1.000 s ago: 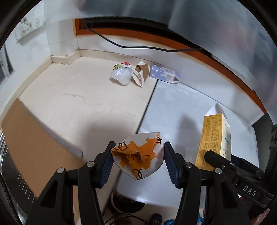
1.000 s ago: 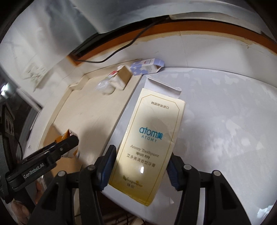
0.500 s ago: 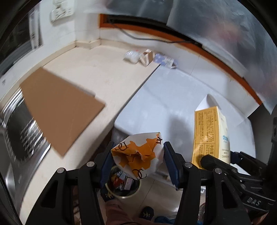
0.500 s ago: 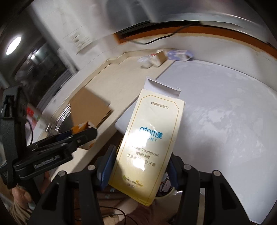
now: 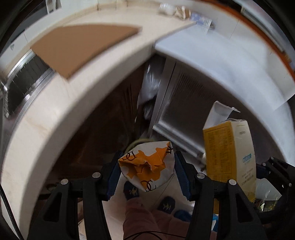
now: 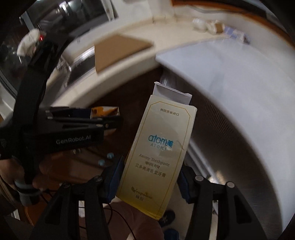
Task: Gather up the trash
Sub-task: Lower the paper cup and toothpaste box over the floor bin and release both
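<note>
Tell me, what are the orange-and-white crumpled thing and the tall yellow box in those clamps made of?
The crumpled wrapper looks like thin printed paper, faintly glossy: it holds sharp folds and a torn edge. The toothpaste box looks like thin coated cardboard: flat stiff panels, creased corners, an open white flap, a slight sheen and scuffed print. Neither can be settled by sight alone.

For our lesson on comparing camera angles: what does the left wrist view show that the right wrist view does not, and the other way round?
Only the left wrist view shows the whole crumpled orange-and-white paper pinched in the left tongs, the toothpaste box's yellow printed back, and the person's dark socks below.

Only the right wrist view shows the box's cream front with the Atomy logo, and a hand holding the left tool.

Both show the toothpaste box gripped by the right tongs, the brown cardboard sheet on the counter, and the leftover trash at the back.
</note>
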{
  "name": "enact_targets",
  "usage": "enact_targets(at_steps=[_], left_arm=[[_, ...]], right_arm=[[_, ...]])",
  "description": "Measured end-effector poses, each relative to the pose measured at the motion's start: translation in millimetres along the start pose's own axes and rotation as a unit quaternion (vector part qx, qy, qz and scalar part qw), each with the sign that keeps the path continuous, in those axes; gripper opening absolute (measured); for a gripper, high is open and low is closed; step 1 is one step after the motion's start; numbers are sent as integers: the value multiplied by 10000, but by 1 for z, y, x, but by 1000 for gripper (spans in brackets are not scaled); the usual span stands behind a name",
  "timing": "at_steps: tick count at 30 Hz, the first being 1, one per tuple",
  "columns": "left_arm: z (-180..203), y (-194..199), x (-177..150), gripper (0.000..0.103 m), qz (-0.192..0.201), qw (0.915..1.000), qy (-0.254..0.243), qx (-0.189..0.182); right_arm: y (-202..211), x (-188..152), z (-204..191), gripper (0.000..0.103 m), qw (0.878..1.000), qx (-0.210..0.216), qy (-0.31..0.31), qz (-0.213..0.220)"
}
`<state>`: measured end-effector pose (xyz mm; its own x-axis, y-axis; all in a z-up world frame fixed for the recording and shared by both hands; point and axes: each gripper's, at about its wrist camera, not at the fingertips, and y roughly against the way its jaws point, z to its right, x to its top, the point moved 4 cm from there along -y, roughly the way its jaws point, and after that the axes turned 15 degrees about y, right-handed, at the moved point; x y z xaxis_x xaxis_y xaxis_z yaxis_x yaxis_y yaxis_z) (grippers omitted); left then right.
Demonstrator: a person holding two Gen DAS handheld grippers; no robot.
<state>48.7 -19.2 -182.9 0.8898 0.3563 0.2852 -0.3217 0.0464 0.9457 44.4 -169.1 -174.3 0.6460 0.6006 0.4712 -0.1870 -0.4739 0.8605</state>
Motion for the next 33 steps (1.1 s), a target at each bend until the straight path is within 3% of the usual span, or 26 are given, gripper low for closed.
enact_targets(at_steps=[10, 15, 22, 29, 30, 33], left_arm=[[-7, -99, -30, 54, -722, 9969, -299, 94], [-14, -157, -39, 54, -987, 9943, -400, -45], [-27, -244, -44, 54, -1304, 9906, -417, 32], [-34, -291, -38, 55, -1380, 9886, -574, 156], [-34, -295, -37, 58, -1382, 9883, -614, 187], [-34, -306, -36, 83, -1449, 9868, -675, 245]], right_arm=[[-105, -44, 15, 54, 9958, 91, -299, -856], [-166, -70, 33, 54, 9914, 229, -643, -1120], [-251, -102, 50, 55, 9863, 224, -722, -1465], [-313, -120, 69, 55, 9816, 323, -853, -1678], [-320, -121, 71, 57, 9816, 330, -845, -1678], [-333, -118, 71, 58, 9823, 330, -825, -1647]])
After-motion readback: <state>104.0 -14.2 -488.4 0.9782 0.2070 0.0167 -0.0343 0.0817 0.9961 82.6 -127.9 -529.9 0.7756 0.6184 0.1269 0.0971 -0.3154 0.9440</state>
